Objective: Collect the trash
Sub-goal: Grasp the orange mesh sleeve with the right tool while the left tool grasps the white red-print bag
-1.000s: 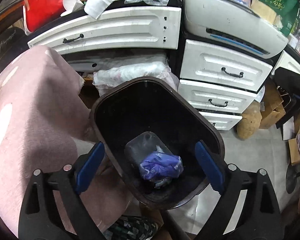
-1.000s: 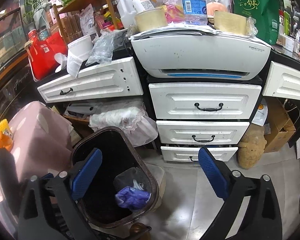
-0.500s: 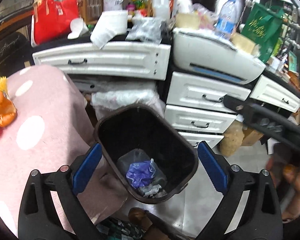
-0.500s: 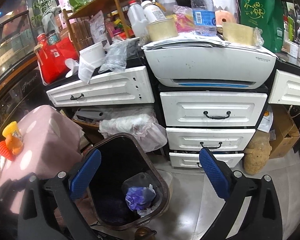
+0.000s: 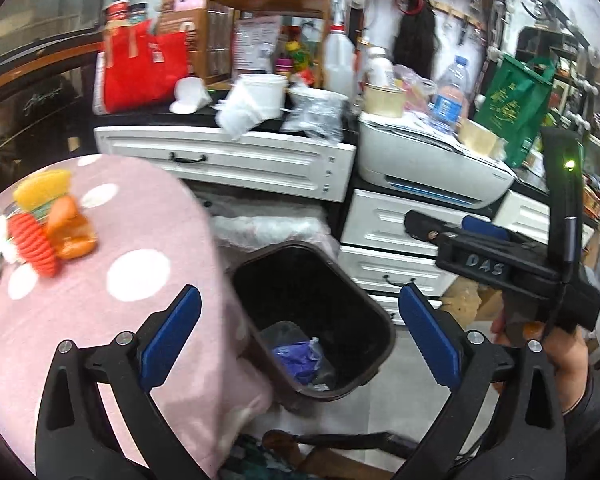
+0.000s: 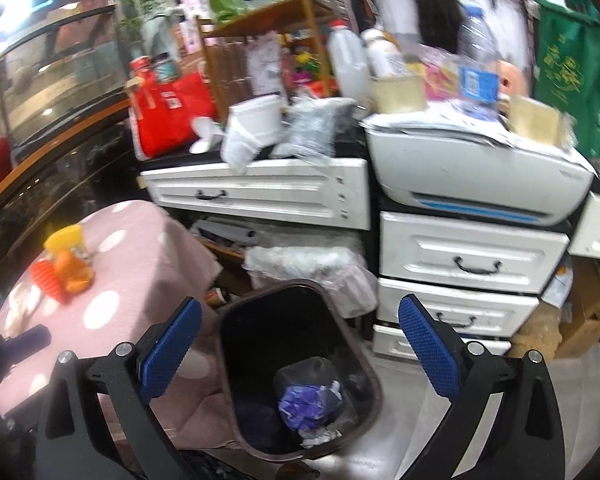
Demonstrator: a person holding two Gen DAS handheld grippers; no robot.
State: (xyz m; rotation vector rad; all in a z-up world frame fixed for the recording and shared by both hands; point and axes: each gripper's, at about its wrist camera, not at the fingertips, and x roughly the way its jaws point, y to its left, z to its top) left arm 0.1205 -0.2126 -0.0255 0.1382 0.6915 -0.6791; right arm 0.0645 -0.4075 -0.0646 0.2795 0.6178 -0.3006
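Observation:
A dark brown trash bin (image 5: pixel 374 312) stands on the floor beside the table and shows in the right wrist view (image 6: pixel 228 360) too. Inside lie a crumpled purple wrapper (image 5: pixel 296 354) (image 6: pixel 304 402) and clear plastic. My left gripper (image 5: pixel 300 340) is open and empty above the bin. My right gripper (image 6: pixel 298 350) is open and empty, also above the bin; its body shows at the right of the left wrist view (image 5: pixel 500 260). On the pink dotted tablecloth (image 5: pixel 140 272) lie orange and yellow trash items (image 5: pixel 48 224) (image 6: pixel 64 264).
White drawers (image 6: pixel 468 264) and a printer (image 6: pixel 480 172) stand behind the bin. The counter above holds a red bag (image 5: pixel 140 68), bottles, cups and a green bag (image 6: pixel 568 60). A plastic-wrapped bundle (image 6: pixel 312 268) lies behind the bin. Cardboard boxes (image 6: pixel 588 312) sit at the right.
Both grippers have risen and pulled back from the bin, so it looks smaller. The left view has turned left, showing the table's trash and the right gripper.

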